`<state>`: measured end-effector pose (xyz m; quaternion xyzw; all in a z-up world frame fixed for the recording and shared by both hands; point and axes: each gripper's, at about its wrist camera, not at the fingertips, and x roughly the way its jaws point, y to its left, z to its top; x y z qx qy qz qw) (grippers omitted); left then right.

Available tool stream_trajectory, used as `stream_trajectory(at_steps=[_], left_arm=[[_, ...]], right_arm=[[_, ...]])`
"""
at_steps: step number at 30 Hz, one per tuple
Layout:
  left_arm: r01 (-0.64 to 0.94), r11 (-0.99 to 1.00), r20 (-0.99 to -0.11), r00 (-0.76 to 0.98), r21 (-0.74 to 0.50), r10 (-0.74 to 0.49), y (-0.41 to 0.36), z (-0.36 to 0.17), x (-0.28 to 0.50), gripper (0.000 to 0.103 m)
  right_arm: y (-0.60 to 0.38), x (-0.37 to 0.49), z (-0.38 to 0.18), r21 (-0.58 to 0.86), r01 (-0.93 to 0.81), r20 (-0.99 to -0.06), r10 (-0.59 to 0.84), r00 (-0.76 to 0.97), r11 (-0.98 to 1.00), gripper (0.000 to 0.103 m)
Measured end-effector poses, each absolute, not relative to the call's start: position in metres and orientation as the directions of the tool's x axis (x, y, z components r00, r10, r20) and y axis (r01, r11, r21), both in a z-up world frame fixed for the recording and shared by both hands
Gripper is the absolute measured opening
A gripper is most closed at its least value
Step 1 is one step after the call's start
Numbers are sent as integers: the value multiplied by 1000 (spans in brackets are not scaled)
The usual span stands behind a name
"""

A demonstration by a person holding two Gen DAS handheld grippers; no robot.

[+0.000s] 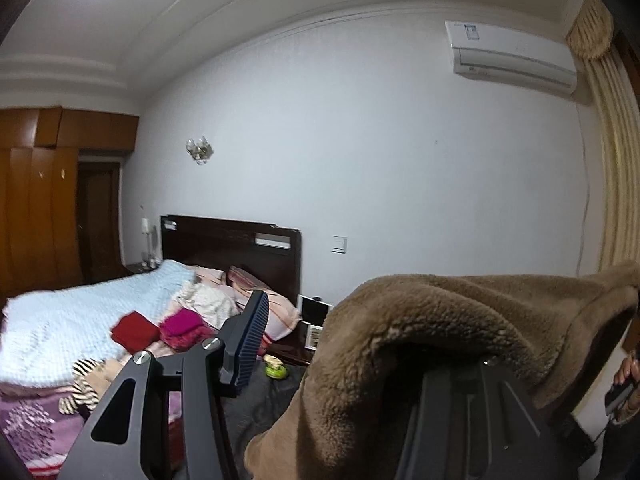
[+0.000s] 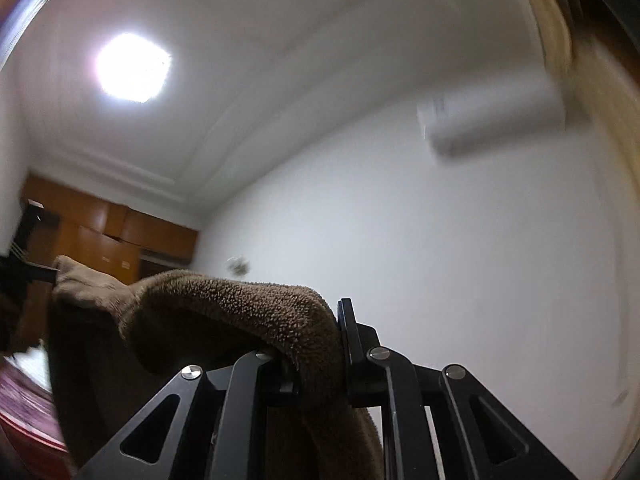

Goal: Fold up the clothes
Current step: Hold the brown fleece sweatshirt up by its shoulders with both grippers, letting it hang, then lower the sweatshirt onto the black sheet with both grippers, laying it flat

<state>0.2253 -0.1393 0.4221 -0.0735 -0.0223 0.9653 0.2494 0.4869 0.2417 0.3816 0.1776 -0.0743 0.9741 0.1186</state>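
Observation:
A brown fleece garment [image 1: 420,328] is held up in the air between both grippers. In the left wrist view it drapes over my left gripper's [image 1: 340,340] right finger and hides it; the left finger's ribbed blue pad [image 1: 252,340] stands bare and well apart from the cloth. In the right wrist view the same fleece [image 2: 224,312] passes between the two fingers of my right gripper [image 2: 320,356], which is shut on its edge. The cloth stretches left to the other gripper. Both cameras are tilted up toward the wall and ceiling.
A bed [image 1: 72,320] with a light blue blanket lies lower left, with folded red [image 1: 134,332] and magenta [image 1: 184,328] clothes and a striped piece [image 1: 86,384] on it. A dark headboard [image 1: 232,252], a nightstand [image 1: 304,340], a wooden wardrobe [image 1: 36,208] and a curtain [image 1: 616,168] surround it.

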Motion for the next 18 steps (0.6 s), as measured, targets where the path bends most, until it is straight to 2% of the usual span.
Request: stream_trajectory(at_steps=[3,11,13,15,18], left_arm=[[-519,-851,-113,-843,-88,526,-147,414,246,56],[-553,-831,-19,-833,55,553,-147,422,313,56],[-553,-830,-9,-833,74,554,-145,426,317,59],[-557,-827,-20,-830,81,557,-139,426,310,64],[-576,-814,-78,-817,73,571,-124,418,283,65]], right_arm=[[238,504,386,-107,-299,385,238,-892,-948,15],[225,563,388,-123,-414,448,322,-834,-902,15],[221,567,389,-123,-432,450,338,-826,-893,15],[218,570,390,-122,-449,451,354,-820,-885,15],[224,545,386,-110,-457,377,388,-841,-883,15]])
